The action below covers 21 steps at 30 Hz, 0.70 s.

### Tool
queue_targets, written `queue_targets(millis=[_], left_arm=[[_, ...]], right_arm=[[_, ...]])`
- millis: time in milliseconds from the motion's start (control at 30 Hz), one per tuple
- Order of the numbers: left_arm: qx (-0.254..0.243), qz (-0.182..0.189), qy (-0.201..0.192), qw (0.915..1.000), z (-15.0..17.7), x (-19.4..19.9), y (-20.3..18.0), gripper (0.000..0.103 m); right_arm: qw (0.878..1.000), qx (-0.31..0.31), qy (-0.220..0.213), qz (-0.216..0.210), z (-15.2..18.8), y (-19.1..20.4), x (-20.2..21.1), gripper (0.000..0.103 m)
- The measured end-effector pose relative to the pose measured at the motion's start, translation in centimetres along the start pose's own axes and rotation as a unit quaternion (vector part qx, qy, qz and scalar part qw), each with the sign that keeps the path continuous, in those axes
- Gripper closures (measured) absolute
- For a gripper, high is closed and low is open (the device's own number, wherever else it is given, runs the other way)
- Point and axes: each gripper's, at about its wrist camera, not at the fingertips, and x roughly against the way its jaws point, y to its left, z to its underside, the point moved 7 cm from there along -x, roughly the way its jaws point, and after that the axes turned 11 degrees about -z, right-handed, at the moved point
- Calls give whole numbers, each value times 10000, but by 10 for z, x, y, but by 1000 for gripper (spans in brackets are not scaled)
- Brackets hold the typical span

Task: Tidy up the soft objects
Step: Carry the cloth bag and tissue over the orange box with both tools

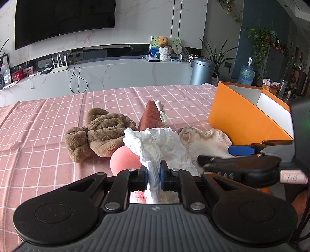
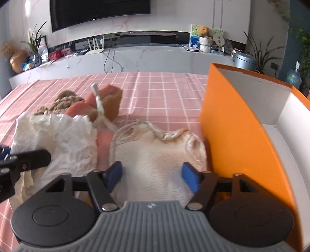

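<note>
Left claw clenched on a crumpled white tissue, which bunches up ahead of it over the pink-checked counter. Right claw released, jaws apart over a cream fleece cloth lying flat beside the orange box. Box interior white; contents not visible. Brown plush towel, pink ball and reddish sponge wedge sit clustered behind the tissue.

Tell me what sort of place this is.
Most likely a home living room. A large wall-mounted television hangs above a long marble-look media counter with a router on it, potted houseplants stand nearby, and the work surface is covered by a pink checked tablecloth.
</note>
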Motion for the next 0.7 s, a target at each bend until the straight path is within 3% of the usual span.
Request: queue_targets(millis=[200, 300, 567, 700], left_arm=[[-20, 2, -14, 10000, 0, 0, -1, 90], [-54, -21, -23, 10000, 0, 1, -3, 90], [-129, -83, -240, 9996, -6, 18, -8, 90], [-112, -48, -422, 9990, -13, 31, -11, 90]], right_arm=[[9994, 348, 7, -41, -3, 5, 4, 81], [9989, 473, -48, -59, -3, 10, 8, 91], [9955, 559, -693, -313, -19, 13, 56, 94], [9935, 84, -905, -687, -33, -1, 82, 94]])
